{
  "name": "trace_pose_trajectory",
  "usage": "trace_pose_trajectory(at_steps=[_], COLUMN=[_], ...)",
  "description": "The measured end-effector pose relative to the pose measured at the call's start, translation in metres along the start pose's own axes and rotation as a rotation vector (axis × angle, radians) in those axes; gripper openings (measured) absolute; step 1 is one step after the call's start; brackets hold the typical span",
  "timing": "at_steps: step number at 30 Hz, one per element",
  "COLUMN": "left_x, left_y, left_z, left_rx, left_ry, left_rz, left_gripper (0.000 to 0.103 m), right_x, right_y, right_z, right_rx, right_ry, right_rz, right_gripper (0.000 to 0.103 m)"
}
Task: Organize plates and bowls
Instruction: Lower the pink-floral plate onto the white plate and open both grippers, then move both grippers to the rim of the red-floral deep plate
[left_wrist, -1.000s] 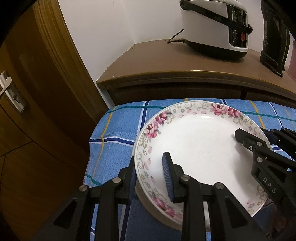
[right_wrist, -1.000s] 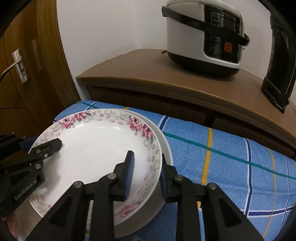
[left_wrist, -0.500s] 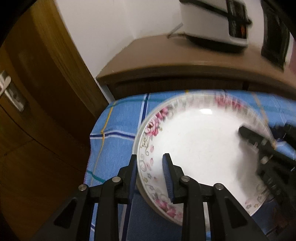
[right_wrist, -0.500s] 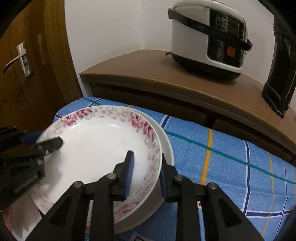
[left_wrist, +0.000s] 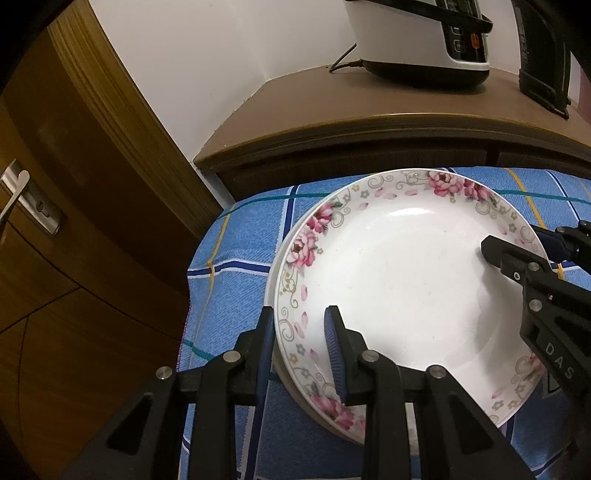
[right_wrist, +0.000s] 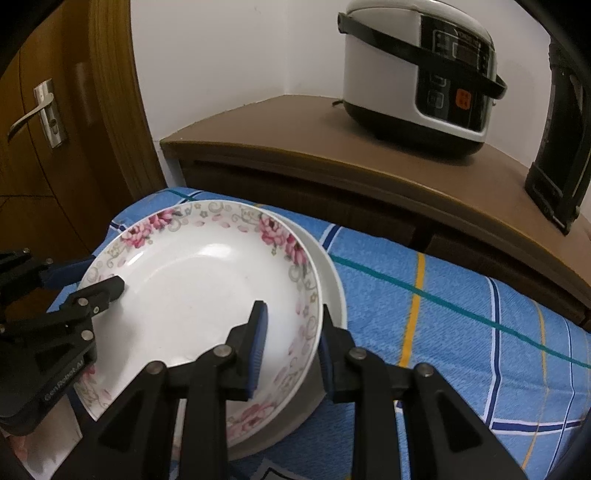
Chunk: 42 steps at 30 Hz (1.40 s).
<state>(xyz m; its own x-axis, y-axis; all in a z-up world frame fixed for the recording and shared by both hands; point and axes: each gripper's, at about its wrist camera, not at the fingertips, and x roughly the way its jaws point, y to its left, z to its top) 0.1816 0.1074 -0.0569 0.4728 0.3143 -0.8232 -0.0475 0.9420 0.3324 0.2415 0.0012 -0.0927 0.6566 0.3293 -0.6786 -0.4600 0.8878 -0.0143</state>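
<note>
Glazed white ceramic, rimmed with pink flowers: the floral plate fills the lower centre of both wrist views, nested on a plain white plate whose edge shows along its right side in the right wrist view. I judge it stiff, slick and breakable, moderately heavy; the sloped rim is the only sensible hold, taken from opposite sides so that it stays level. My left gripper is clamped on the rim at lower left of its view, one finger inside the dish and one outside. My right gripper grips the opposite rim likewise. Both plates sit on a blue checked cloth. Behind it, a brown cabinet carries a rice cooker; a wooden door occupies the left.
</note>
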Motion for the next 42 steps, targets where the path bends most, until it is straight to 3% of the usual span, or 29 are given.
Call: trace_pose_trajectory(at_steps=[13,20,22,24,27,31,34,42], left_x=[0.001,-0.006,-0.011,-0.016,-0.028,-0.056,-0.078,-0.120], left_y=[0.005,0.007,0.007,0.008,0.009,0.018,0.028,0.063], left_z=[0.001,0.002,0.001,0.001,0.000,-0.008,-0.022,-0.082], left_rx=[0.000,-0.006,-0.009,-0.014,-0.021,-0.041,-0.059,-0.182], left_ry=[0.031,0.027,0.017,0.003,-0.014,-0.061,-0.090,-0.127], left_rz=[-0.013,-0.020,-0.028,-0.024,-0.030,-0.035,-0.031,0.005], left_gripper=[0.031,0.031,0.038,0.050,0.053,0.053,0.054,0.061], right_x=[-0.002,-0.006,-0.005,-0.006,-0.016,-0.035,-0.049,-0.072], right_y=[0.008,0.014,0.013,0.009,0.004,0.004,0.010,0.035], right_z=[0.000,-0.003,-0.003,-0.004,-0.005,-0.006,-0.007,-0.023], right_rx=[-0.041,-0.078,-0.071,-0.057,-0.044,-0.031,-0.058,-0.180], right_ry=[-0.004,-0.029,-0.025,-0.030,-0.060,-0.091,-0.102,-0.074], right_rz=[-0.032,-0.020,-0.014,-0.011,-0.021,0.042,0.117,0.269], right_gripper=[0.027,0.050,0.054,0.054,0.054,0.052,0.042,0.037])
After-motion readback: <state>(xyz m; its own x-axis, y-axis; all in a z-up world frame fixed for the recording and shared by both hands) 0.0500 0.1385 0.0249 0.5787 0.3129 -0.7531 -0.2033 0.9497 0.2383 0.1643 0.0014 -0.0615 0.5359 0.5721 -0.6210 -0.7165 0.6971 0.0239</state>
